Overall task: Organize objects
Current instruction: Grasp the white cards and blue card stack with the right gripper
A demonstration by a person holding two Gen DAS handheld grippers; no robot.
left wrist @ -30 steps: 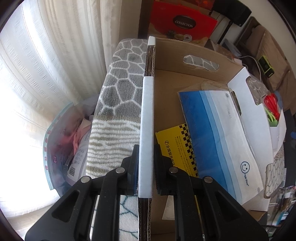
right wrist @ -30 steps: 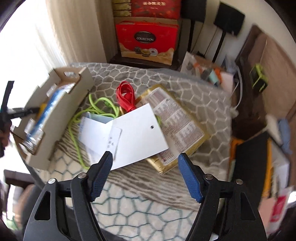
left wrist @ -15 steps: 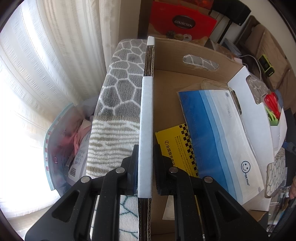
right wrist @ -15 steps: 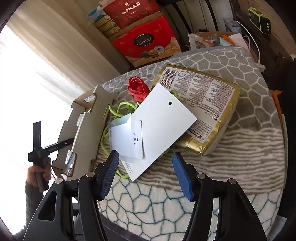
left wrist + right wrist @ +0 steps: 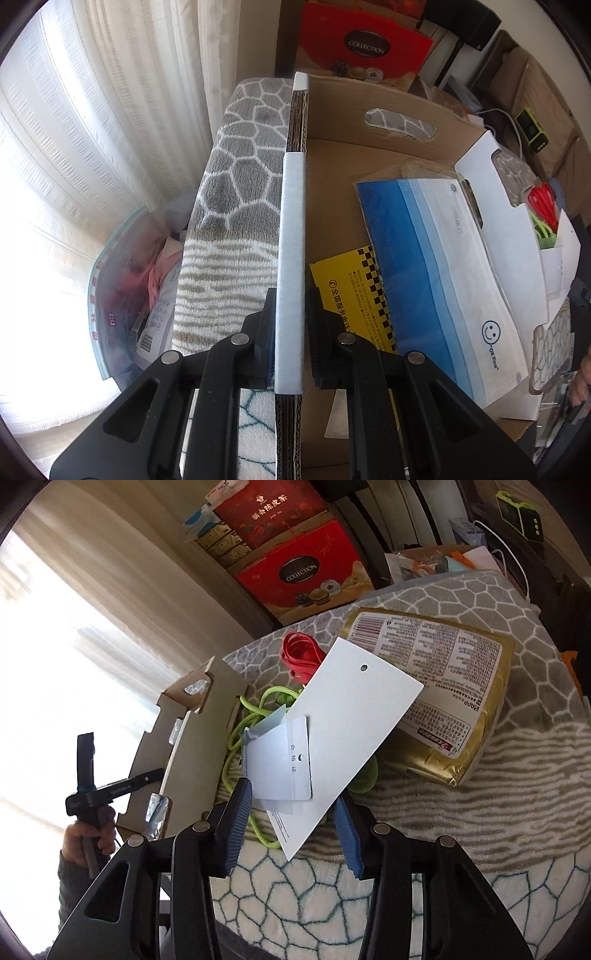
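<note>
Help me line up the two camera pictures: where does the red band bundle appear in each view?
Left wrist view: red band bundle at far right edge, beyond the cardboard box wall.
Right wrist view: red band bundle upper centre, behind the big white card.
Shared landmark: red COLLECTION gift box.

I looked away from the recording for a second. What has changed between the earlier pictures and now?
The right gripper has come closer to the pile on the blanket, its open fingers now on either side of the large white card's near corner; nothing is gripped yet. The left gripper stays clamped on the cardboard box's wall. The box and its contents, the mask and yellow card, have not moved.
</note>
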